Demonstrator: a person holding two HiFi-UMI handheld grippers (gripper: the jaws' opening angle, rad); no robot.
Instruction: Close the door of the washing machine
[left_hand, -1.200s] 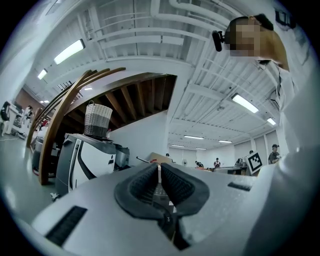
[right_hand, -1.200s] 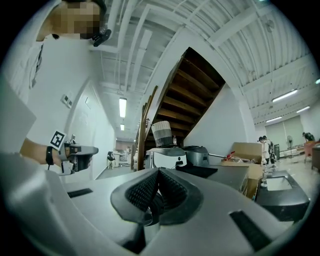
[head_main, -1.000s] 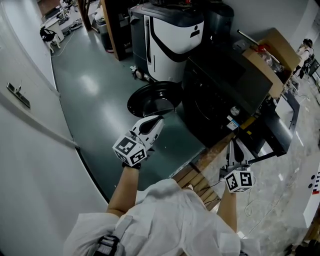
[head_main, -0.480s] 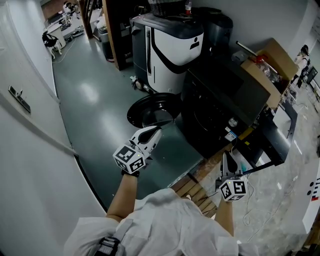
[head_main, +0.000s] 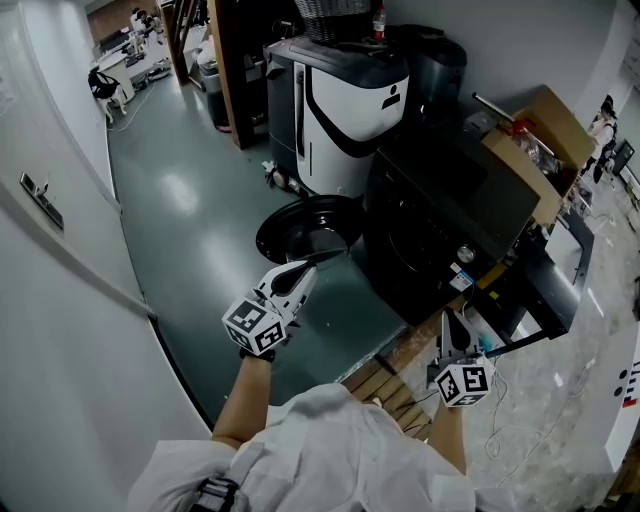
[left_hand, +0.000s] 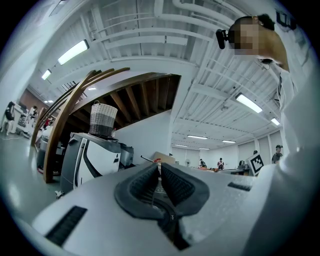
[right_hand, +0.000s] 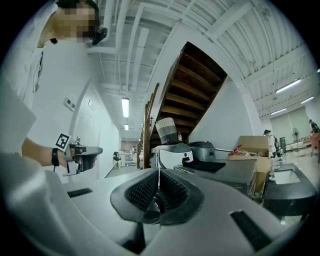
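The black washing machine (head_main: 440, 200) stands right of centre in the head view. Its round door (head_main: 310, 225) hangs wide open to the left, near the floor. My left gripper (head_main: 303, 270) is shut with nothing in it. It hovers just in front of the door's near rim, apart from it. In the left gripper view the left gripper (left_hand: 160, 166) has its pads together. My right gripper (head_main: 450, 318) sits low, before the machine's right front corner. The right gripper (right_hand: 159, 172) also has its pads closed on nothing, and the machine's top (right_hand: 220, 170) lies ahead of it.
A white-and-black appliance (head_main: 345, 90) with a wicker basket (head_main: 335, 12) on top stands behind the open door. A cardboard box (head_main: 545, 125) sits right of the washer. A wooden pallet (head_main: 390, 375) lies at my feet. A white wall (head_main: 60, 300) runs along the left.
Both grippers sit slightly lower in the head view, as the view itself has shifted. The door stays open and both grippers stay shut.
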